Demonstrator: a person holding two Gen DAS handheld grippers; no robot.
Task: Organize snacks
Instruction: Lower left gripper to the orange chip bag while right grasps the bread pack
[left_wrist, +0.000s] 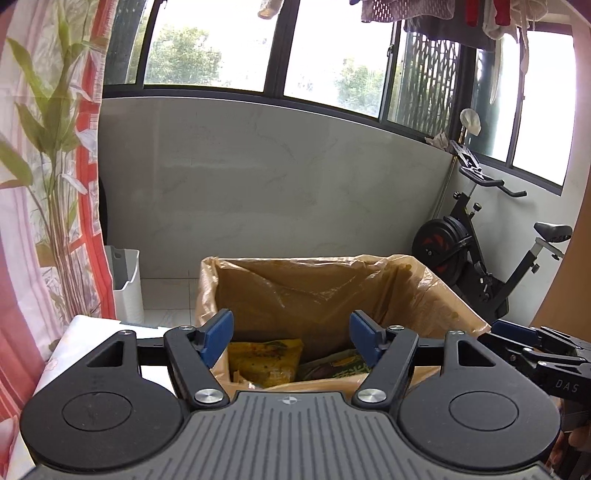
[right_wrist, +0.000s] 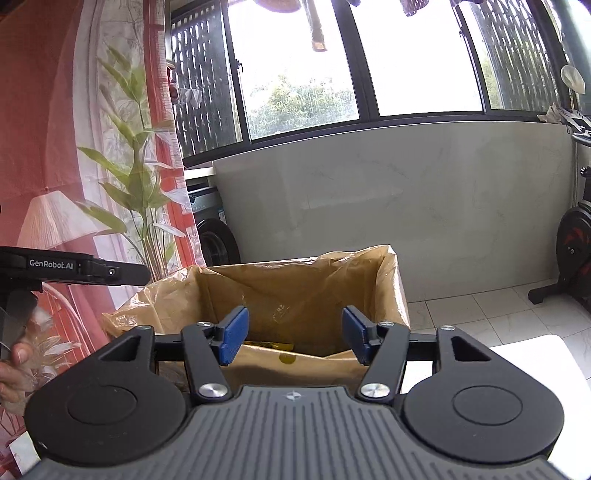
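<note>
Currently between picks: left tongs (left_wrist: 291, 341) and right tongs (right_wrist: 291, 338) wide, empty, over box (left_wrist: 424, 295); two packets (left_wrist: 264, 360) inside. Next: fetch another snack.

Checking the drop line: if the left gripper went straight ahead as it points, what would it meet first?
Probably the yellow snack packet lying in the bag-lined box. The left gripper, jaws open and empty, points over the near rim into the box; depth is unclear.

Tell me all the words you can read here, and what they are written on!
"GenRobot.AI": on the left tongs' black body, right wrist view.
"DAS": on the right tongs' black body, left wrist view; possibly cut off.
Print on the yellow snack packet and green snack packet: too blurred to read.
</note>
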